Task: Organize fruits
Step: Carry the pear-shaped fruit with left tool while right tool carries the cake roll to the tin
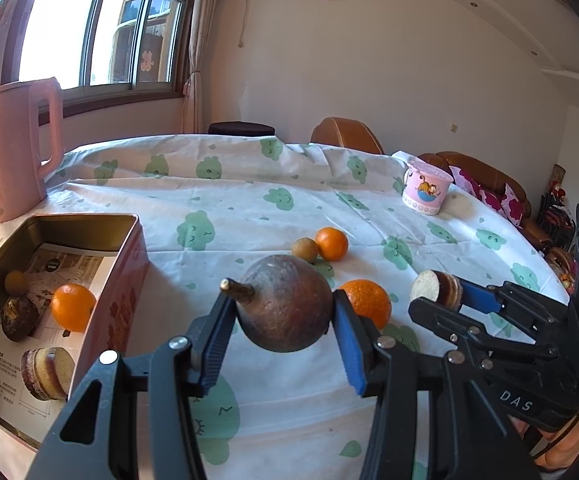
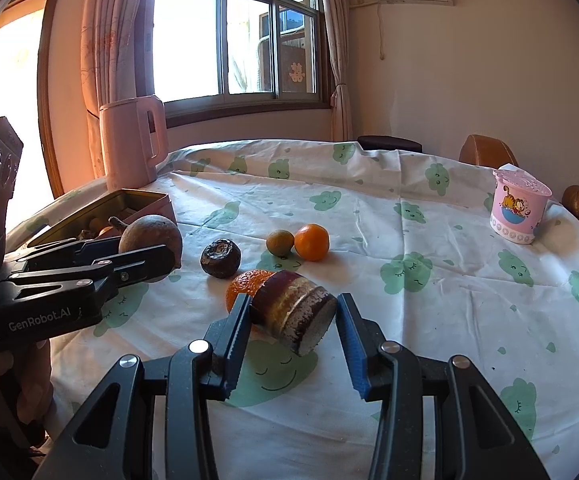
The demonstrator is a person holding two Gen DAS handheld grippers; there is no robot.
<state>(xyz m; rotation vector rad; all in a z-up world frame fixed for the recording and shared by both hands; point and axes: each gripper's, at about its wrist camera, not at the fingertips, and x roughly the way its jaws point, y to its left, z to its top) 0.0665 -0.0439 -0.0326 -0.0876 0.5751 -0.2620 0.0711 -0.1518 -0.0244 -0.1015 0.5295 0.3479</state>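
We hold a brown pear-shaped fruit (image 1: pixel 285 304) pinched in the left gripper (image 1: pixel 283 320) and a cut brown chunk (image 2: pixel 295 312) pinched in the right gripper (image 2: pixel 293 320), both above the cloth (image 1: pixel 249 208). On the cloth we count two oranges (image 1: pixel 331 244) (image 1: pixel 367 302), one small greenish fruit (image 1: pixel 304 248) and one dark lump (image 2: pixel 220 258). The tin (image 1: pixel 125 280) at left holds one orange (image 1: pixel 73 307), what seems another dark lump (image 1: pixel 19 318), a sliced piece (image 1: pixel 49 374) and a small fruit (image 1: pixel 15 282). One kettle (image 1: pixel 17 148) stands behind it; one cup (image 1: pixel 427 192) sits far right.

kettle (image 1: pixel 13 148) behind tin (image 1: pixel 129 276), open tablecloth (image 1: pixel 249 200) between
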